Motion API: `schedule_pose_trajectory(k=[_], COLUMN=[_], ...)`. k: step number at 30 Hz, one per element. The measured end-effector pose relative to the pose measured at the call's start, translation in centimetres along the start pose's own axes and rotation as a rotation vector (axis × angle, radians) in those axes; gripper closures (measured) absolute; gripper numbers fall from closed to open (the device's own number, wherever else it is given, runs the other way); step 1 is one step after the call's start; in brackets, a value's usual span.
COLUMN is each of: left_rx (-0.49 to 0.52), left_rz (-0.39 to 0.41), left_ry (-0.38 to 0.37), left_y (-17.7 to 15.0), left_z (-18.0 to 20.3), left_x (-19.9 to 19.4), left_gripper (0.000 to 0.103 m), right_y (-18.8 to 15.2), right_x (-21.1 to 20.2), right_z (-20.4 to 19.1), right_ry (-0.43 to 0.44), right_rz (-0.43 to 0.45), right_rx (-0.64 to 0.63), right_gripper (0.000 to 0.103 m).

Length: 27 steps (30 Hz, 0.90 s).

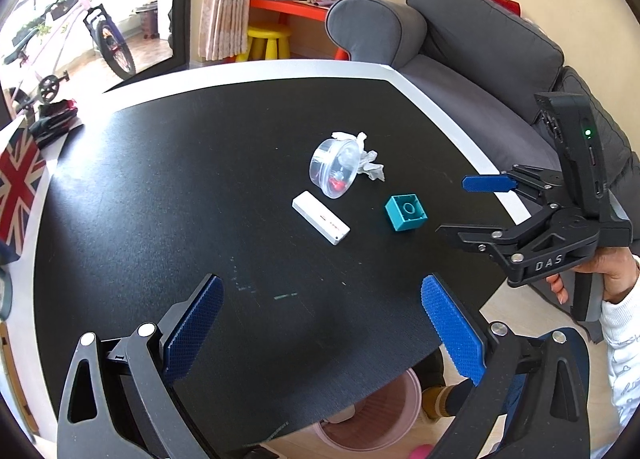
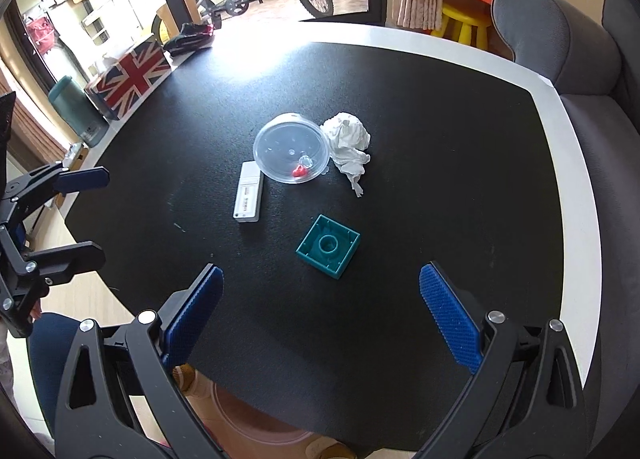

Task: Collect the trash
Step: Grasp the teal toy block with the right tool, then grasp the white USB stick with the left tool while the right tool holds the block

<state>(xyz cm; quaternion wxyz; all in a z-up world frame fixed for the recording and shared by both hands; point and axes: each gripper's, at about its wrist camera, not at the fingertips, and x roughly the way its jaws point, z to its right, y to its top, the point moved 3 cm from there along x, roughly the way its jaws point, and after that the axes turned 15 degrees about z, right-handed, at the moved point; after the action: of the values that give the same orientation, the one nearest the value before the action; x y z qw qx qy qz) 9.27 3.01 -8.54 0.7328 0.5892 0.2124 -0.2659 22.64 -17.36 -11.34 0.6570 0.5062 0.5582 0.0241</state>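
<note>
Four things sit mid-desk [image 2: 400,71]: a crumpled tissue [image 2: 347,135] touching a clear tub [image 2: 291,153], a white stick [image 2: 249,197], a teal block [image 2: 328,246]. Both hand-held grippers, left [image 1: 320,331] and right [image 2: 320,319], hover spread and empty. Pinch the tissue first, approaching from its free side, then drop it in the pink bin [image 1: 376,411] below.

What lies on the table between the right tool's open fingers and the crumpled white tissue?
In the right wrist view, the teal toy block lies between the right tool and the crumpled tissue, slightly left of that line. Around it, only bare black tabletop.
</note>
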Motion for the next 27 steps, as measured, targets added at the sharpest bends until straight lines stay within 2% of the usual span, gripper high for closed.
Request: schedule_pose_trajectory(k=[9,24,27], left_rx=[-0.002,-0.009,-0.008], left_rz=[-0.013,-0.024,-0.024], left_ry=[0.002,-0.005,-0.007], left_y=[0.2,-0.2,-0.3], left_z=[-0.5,-0.6,-0.5], left_x=[1.3,2.0,2.2], left_gripper=[0.008,0.008,0.008], right_y=[-0.1,-0.7,-0.7], right_x=[3.0,4.9,4.9], right_z=[0.5,0.4,0.4], right_ry=[0.013,0.022,0.017], right_rz=[-0.048,-0.070,-0.070], right_rx=[-0.061,-0.106,-0.107], right_gripper=[0.007,0.058,0.059])
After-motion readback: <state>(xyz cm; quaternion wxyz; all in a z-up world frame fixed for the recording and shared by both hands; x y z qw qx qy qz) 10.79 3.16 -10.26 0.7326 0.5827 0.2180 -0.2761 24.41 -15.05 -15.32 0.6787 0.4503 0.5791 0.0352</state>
